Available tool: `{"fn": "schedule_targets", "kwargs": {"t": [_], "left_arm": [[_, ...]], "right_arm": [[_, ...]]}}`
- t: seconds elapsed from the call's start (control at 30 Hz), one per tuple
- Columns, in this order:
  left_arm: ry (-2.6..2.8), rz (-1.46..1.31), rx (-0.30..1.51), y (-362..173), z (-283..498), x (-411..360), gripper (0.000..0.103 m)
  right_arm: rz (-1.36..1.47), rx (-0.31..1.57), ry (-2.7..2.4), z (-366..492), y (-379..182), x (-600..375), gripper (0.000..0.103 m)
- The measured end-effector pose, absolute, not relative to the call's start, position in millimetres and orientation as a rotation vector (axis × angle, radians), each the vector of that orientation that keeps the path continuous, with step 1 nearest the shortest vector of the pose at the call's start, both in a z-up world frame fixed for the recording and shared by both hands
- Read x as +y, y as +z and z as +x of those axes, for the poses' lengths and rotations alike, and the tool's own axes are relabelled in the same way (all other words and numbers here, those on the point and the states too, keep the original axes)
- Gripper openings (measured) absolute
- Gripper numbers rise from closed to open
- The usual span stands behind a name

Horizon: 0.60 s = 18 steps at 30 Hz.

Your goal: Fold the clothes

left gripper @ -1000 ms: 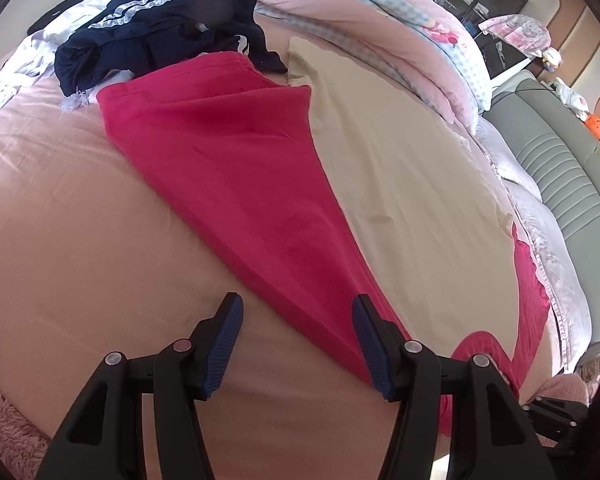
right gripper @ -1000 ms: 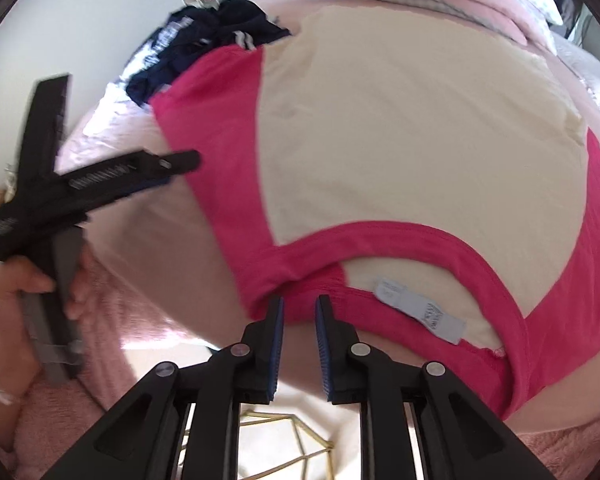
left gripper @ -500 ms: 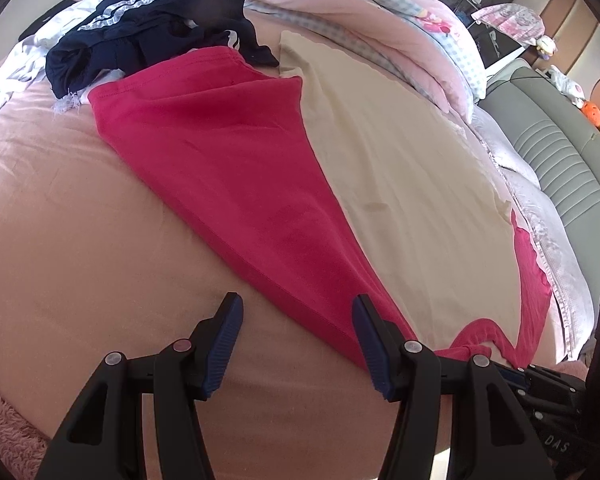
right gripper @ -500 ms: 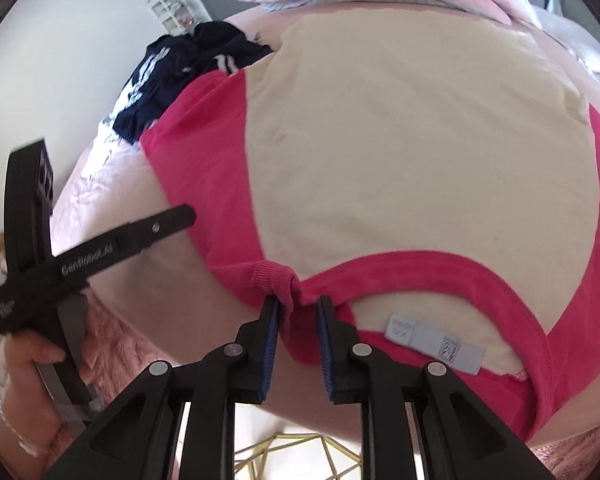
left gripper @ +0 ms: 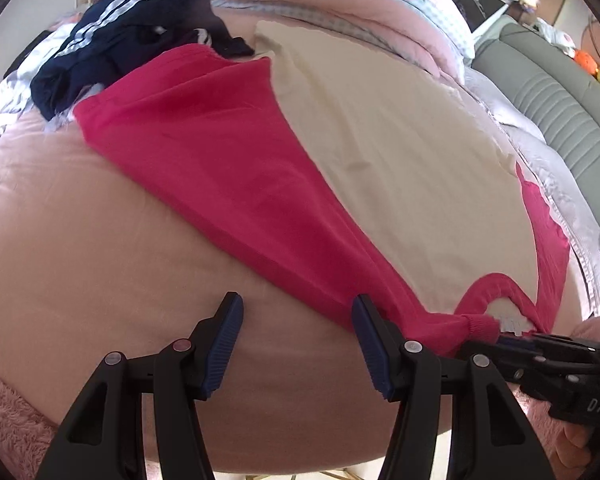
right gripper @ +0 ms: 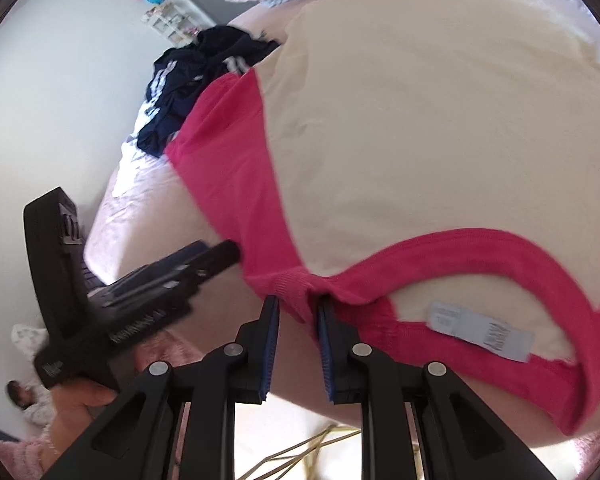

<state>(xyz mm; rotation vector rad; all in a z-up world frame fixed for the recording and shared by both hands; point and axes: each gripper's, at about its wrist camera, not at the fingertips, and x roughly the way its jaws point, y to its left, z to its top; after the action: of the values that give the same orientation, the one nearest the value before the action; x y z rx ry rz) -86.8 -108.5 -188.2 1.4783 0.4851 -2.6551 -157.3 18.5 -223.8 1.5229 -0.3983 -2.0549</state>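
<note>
Item: pink-and-cream shirt [left gripper: 380, 168], spread flat on the bed [left gripper: 80, 248] so that folding could begin. Right hand-held gripper [right gripper: 298, 312]: pinched on the bunched collar seam [right gripper: 296, 288], evidently to lift that shoulder. Left hand-held gripper [left gripper: 298, 344]: spread, nothing gripped, poised at the sleeve edge. Dark clothes [left gripper: 132, 44] were heaped beyond.

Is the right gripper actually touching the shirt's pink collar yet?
Touching. The right wrist view shows the right gripper with the shirt's pink collar bunched between its narrowed jaws.
</note>
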Motion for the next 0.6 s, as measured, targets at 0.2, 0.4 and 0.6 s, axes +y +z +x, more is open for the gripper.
{"fn": "schedule_targets", "kwargs": {"t": [0.2,0.4,0.6], "left_arm": [[-2.652,1.468,0.583,-189.9,-84.2,-119.4,0.054],[-2.648,1.514,0.482,-194.6,-91.8,-111.8,0.054],[-2.767,1.498,0.479,-178.7,-99.6,-103.3,0.055]], "right_arm": [[1.534,-0.269,-2.0,-158.6,-233.8,-6.4,0.022],[1.552,-0.664,-2.029,-156.4,-237.8,32.4,0.006],[1.69,-0.772,-2.002,-151.9,-257.5,49.8,0.003]]}}
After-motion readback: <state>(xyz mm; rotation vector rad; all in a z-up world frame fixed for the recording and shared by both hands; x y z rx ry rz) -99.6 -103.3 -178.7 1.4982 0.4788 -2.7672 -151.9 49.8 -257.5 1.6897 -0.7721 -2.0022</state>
